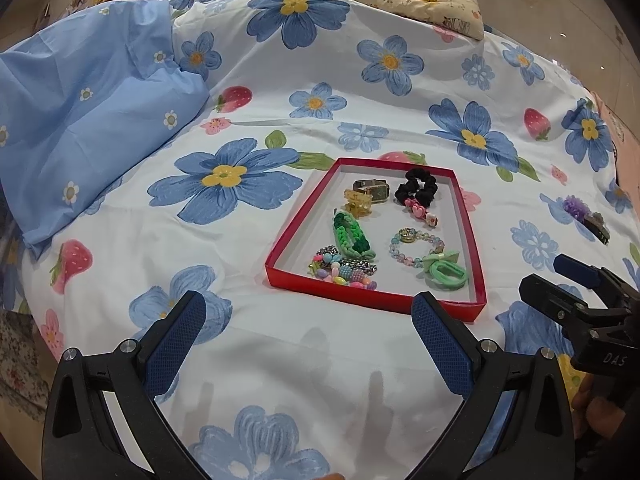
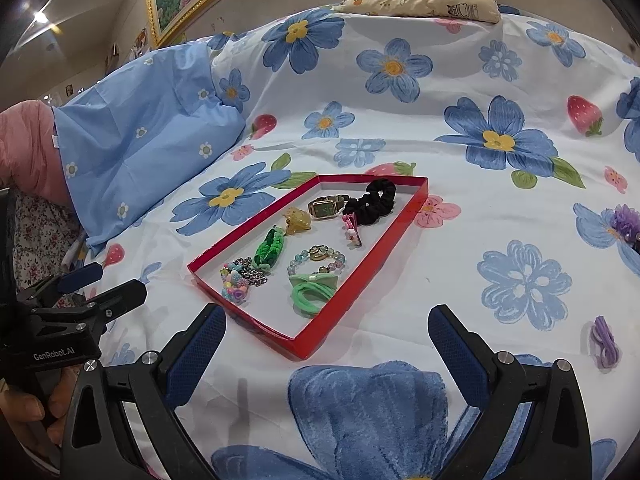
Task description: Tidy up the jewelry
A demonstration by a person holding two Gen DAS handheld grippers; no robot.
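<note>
Red tray [image 1: 472,236] with jewelry on flowered bed [image 1: 280,92], left tool [image 1: 310,312] and right tool [image 2: 328,326] both spread apart, holding nothing

"DAS" on right claw [image 1: 576,284], "GenRobot.AI" on left claw [image 2: 100,280]

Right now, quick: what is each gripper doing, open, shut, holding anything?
Left gripper: open, holding nothing, above the bedsheet.
Right gripper: open, holding nothing, near the red tray.
</note>
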